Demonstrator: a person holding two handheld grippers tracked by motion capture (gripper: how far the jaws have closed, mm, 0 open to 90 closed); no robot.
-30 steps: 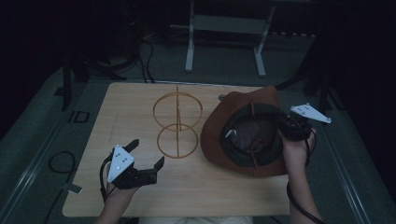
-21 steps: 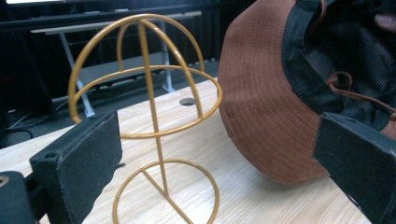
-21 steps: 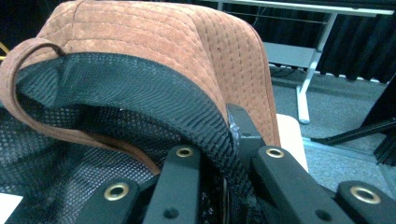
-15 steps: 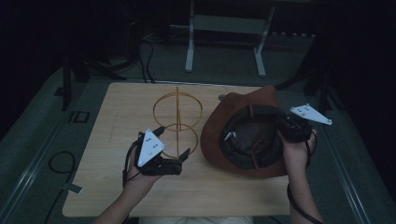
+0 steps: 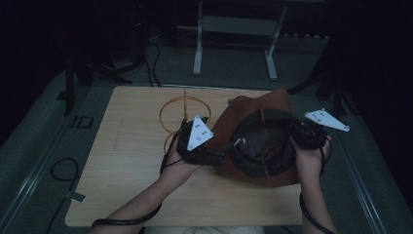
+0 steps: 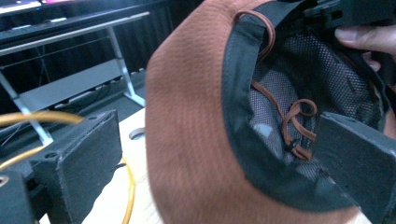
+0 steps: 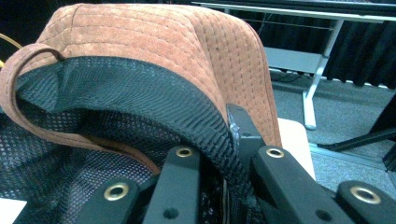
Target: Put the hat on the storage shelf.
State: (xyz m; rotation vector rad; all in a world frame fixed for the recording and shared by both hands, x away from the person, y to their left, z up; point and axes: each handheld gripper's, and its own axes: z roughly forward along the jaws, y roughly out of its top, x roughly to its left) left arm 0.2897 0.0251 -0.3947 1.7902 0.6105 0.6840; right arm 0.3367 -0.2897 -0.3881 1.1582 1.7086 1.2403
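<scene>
High view showed a brown hat [image 5: 258, 141] lying upside down at the right middle of the bench [image 5: 126, 161]. The right tongs [image 5: 304, 136] were shut tight on the hat's right edge. The left tongs [image 5: 219, 157] were open, with the hat's left edge between the jaws but not yet pinched. So the hat sat between both hands, closest to the left one. A gold wire stand [image 5: 182, 114] stood just left of the hat.

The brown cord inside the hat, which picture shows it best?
The left gripper view: the cord loops clearly against the hat's mesh lining. The high view shows it small and dim; the right gripper view shows a loop at the rim.
</scene>
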